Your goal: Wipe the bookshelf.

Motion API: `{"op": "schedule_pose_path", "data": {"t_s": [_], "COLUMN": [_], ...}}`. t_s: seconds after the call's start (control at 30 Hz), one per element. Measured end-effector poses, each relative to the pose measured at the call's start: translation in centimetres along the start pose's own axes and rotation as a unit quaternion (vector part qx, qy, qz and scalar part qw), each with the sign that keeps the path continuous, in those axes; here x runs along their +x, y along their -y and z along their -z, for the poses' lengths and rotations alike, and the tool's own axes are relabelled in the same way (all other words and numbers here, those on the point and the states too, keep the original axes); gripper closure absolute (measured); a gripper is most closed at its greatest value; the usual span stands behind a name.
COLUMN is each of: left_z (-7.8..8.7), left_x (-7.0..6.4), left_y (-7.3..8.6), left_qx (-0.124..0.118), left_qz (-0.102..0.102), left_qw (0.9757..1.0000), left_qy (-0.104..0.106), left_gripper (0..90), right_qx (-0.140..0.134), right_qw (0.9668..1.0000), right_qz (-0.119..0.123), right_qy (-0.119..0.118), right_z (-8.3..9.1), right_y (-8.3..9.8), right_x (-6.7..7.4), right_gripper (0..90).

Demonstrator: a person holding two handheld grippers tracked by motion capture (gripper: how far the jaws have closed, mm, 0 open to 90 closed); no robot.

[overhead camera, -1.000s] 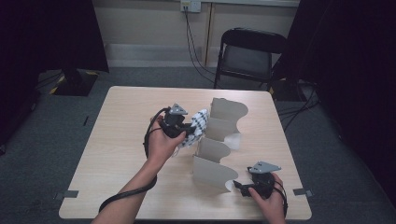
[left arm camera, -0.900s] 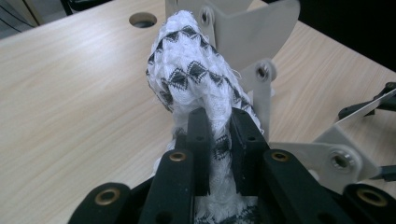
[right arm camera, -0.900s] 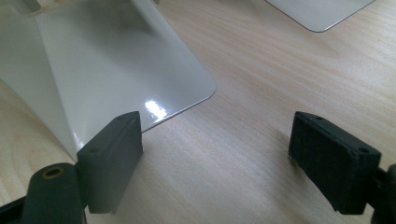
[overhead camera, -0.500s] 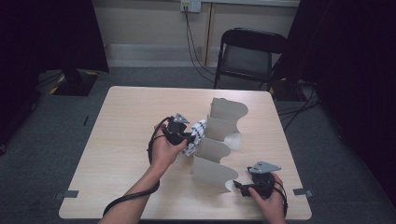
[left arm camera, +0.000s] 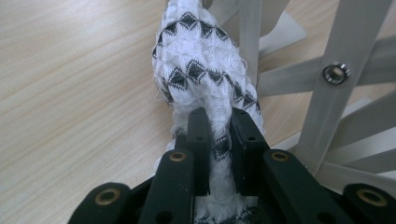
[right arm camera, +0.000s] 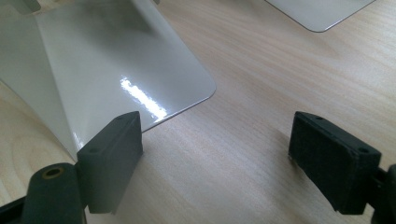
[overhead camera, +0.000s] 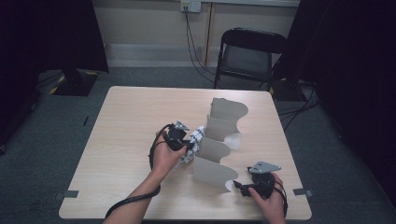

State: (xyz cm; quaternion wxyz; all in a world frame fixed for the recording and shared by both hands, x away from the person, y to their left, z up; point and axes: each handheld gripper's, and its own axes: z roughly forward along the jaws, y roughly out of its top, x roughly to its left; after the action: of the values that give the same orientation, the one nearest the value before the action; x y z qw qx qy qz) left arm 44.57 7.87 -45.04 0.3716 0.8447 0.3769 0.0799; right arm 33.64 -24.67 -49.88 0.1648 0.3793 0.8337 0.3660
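Now | left claw (left arm camera: 219, 123) clenched on patterned cloth (left arm camera: 205, 65) | cloth beside rack (overhead camera: 219, 140)

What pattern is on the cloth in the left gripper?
White knitted cloth with rows of small black diamonds; clearest in the left gripper view.

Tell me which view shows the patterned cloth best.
The left gripper view: the patterned cloth is close up, pinched in the left gripper. The high view shows it small and partly hidden beside the grey rack; the right gripper view looks elsewhere.
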Motion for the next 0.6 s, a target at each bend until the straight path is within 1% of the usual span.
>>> {"op": "schedule_pose_path", "data": {"t_s": [0.17,0.23,0.37,0.43,0.53,0.57,0.6], "left_z": [-0.6,-0.7,-1.0,-1.0,-0.9,-0.7,-0.5], "left_x": [0.2,0.3,0.2,0.2,0.1,0.1,0.2], "left_y": [0.8,1.0,1.3,1.4,1.3,1.2,1.0], "left_qx": [0.012,0.016,0.023,0.025,0.026,0.024,0.023], "left_qz": [0.003,-0.001,-0.002,-0.004,0.0,0.004,0.001], "left_qw": [0.9999,0.9998,0.9997,0.9996,0.9996,0.9997,0.9997], "left_qy": [-0.005,-0.007,-0.01,-0.01,-0.011,-0.009,-0.01], "left_gripper": [79.7,79.7,79.6,79.5,79.5,79.5,79.5], "right_qx": [0.0,-0.001,0.0,0.0,0.0,0.0,-0.001], "right_qw": [1.0,1.0,1.0,1.0,1.0,1.0,1.0], "right_qz": [0.0,0.0,0.0,0.0,0.0,0.0,0.0], "right_qy": [0.0,0.0,-0.001,0.0,-0.001,-0.001,0.0], "right_z": [0.0,0.0,0.0,0.0,0.0,0.0,0.0], "right_y": [0.0,0.0,0.0,0.0,0.0,0.0,0.0], "right_x": [0.0,0.0,0.0,0.0,0.0,0.0,0.0], "right_gripper": [16.5,16.4,16.4,16.4,16.4,16.4,16.4]}}
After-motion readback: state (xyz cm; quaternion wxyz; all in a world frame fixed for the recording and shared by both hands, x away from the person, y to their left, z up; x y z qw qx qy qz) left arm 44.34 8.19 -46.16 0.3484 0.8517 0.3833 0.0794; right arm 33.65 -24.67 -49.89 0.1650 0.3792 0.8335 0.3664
